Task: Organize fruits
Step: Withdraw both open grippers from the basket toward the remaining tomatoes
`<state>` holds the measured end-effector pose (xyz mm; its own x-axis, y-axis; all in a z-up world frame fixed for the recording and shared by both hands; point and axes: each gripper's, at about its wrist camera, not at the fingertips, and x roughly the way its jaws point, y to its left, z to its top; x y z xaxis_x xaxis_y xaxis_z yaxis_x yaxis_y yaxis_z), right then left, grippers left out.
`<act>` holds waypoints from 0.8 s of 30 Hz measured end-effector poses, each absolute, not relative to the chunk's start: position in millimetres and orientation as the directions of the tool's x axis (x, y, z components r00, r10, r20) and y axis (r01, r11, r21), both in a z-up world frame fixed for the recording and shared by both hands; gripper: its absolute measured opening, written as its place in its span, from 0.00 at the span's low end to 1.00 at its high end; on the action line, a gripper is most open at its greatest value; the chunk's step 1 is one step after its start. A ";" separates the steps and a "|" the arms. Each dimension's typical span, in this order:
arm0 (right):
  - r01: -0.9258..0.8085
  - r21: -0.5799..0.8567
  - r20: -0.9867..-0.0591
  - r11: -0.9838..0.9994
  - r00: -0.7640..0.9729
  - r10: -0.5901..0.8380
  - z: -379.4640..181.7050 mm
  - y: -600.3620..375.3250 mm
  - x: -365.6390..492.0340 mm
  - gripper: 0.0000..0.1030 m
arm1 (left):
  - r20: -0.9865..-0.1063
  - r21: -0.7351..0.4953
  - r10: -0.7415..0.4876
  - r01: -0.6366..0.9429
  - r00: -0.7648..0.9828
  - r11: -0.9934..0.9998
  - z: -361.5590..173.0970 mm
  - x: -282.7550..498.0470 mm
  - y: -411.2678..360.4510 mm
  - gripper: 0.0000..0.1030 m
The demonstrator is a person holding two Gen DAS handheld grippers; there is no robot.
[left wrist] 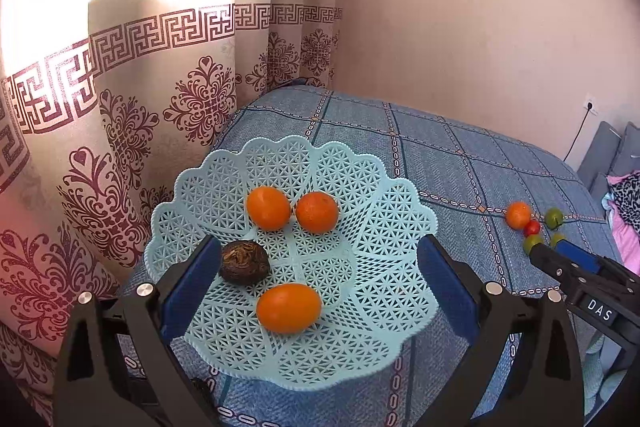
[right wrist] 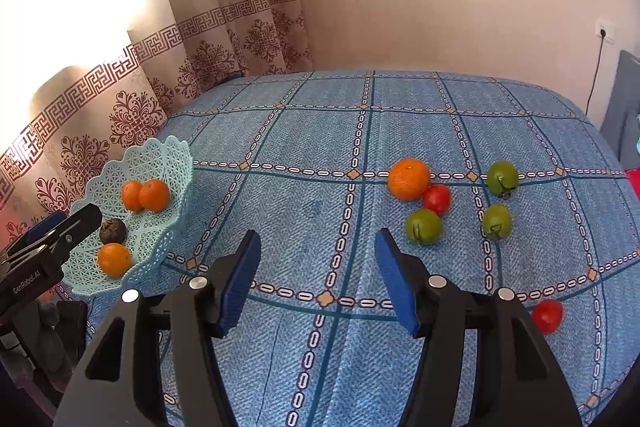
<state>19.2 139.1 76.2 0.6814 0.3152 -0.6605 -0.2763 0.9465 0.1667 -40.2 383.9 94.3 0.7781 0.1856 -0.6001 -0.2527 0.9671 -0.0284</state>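
A pale-blue lattice basket (left wrist: 360,187) (right wrist: 160,163) sits at the table's left edge and holds three oranges (left wrist: 288,308) and a dark brown fruit (left wrist: 244,262). My left gripper (left wrist: 320,267) hovers open over the basket, nothing between its fingers. Out on the blue checked cloth lie an orange (right wrist: 409,179), a red tomato (right wrist: 437,198), three green fruits (right wrist: 424,225) and a lone red tomato (right wrist: 547,315). My right gripper (right wrist: 316,259) stands open above bare cloth, left of that cluster.
A patterned curtain (left wrist: 120,107) hangs close behind the basket. The wall (right wrist: 440,7) bounds the table's far side, with a socket and cable (right wrist: 602,39) at the right. Cushions and cloth (left wrist: 624,187) lie beyond the right edge.
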 end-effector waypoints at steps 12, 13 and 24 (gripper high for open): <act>-0.156 0.169 -0.668 0.973 0.708 0.229 73.8 74.5 33.9 0.58 | -0.604 -0.008 0.134 -0.174 0.785 0.985 104.9 -32.1 352.9 0.97; -0.146 0.169 -0.671 0.975 0.707 0.223 72.6 70.3 35.7 0.58 | -0.604 -0.003 0.131 -0.167 0.786 0.986 105.1 -31.5 349.1 0.97; -0.033 0.165 -0.711 0.986 0.689 0.142 56.8 31.5 62.1 0.57 | -0.623 0.017 0.091 -0.103 0.777 0.995 97.5 -21.4 308.8 0.97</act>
